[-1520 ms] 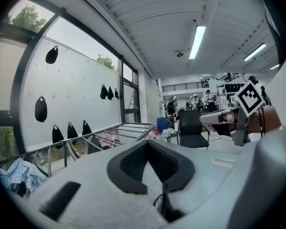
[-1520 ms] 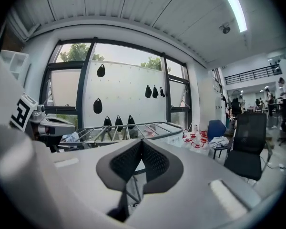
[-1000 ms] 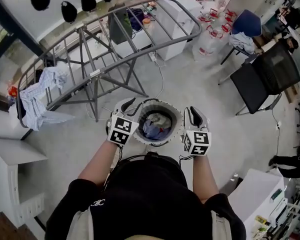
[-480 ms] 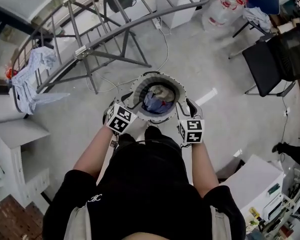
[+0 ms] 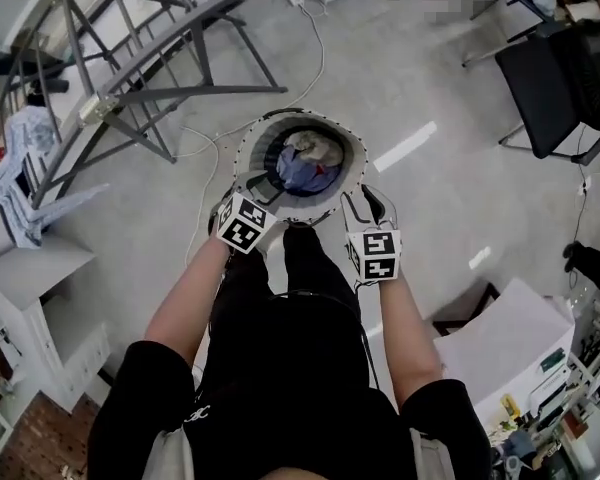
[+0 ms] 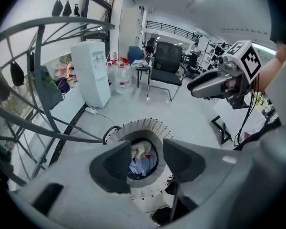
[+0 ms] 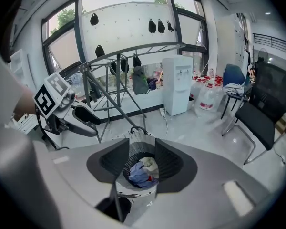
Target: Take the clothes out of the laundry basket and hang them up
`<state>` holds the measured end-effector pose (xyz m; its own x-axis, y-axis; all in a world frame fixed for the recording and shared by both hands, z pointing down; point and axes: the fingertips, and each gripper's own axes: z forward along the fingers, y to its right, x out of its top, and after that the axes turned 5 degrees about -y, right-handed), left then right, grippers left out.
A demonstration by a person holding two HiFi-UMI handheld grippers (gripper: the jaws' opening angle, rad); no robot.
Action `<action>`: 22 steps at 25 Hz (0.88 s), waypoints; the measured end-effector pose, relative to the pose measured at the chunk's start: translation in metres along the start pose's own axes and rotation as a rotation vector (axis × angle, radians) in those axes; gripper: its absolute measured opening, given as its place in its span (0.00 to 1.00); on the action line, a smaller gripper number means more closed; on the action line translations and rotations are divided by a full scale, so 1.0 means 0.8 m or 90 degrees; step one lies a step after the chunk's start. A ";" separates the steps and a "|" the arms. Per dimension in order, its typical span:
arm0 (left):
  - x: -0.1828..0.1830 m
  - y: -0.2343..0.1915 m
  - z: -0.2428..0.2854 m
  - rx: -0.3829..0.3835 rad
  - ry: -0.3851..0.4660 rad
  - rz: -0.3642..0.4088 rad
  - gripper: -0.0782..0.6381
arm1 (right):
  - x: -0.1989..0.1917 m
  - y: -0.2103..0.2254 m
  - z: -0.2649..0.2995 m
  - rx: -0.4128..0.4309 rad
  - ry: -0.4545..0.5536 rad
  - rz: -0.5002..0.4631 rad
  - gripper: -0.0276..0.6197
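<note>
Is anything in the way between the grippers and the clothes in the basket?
Nothing visible is. The clothes lie uncovered in the open-topped laundry basket, just beyond the left gripper and right gripper. Their jaws have just been opening, and they grip nothing.

The laundry basket [image 5: 242,163] is white with fine dark slits. The clothes [image 5: 302,168] in it are blue and cream with a spot of red. The rack [image 5: 180,93] is grey. The left gripper [image 5: 228,208] and right gripper [image 5: 368,204] carry black-and-white square markers.
</note>
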<state>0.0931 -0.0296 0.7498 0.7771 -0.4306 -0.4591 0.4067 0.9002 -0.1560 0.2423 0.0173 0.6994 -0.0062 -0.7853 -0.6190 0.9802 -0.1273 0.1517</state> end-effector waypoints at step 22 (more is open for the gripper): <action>-0.124 -0.061 0.455 -0.052 -0.141 0.031 0.39 | -0.172 0.132 0.218 0.009 -0.051 0.090 0.31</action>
<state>0.1713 -0.0548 1.1215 0.8845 -0.3827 -0.2667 0.3333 0.9185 -0.2128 0.3123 0.0065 0.9348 0.1150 -0.8422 -0.5268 0.9696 -0.0201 0.2439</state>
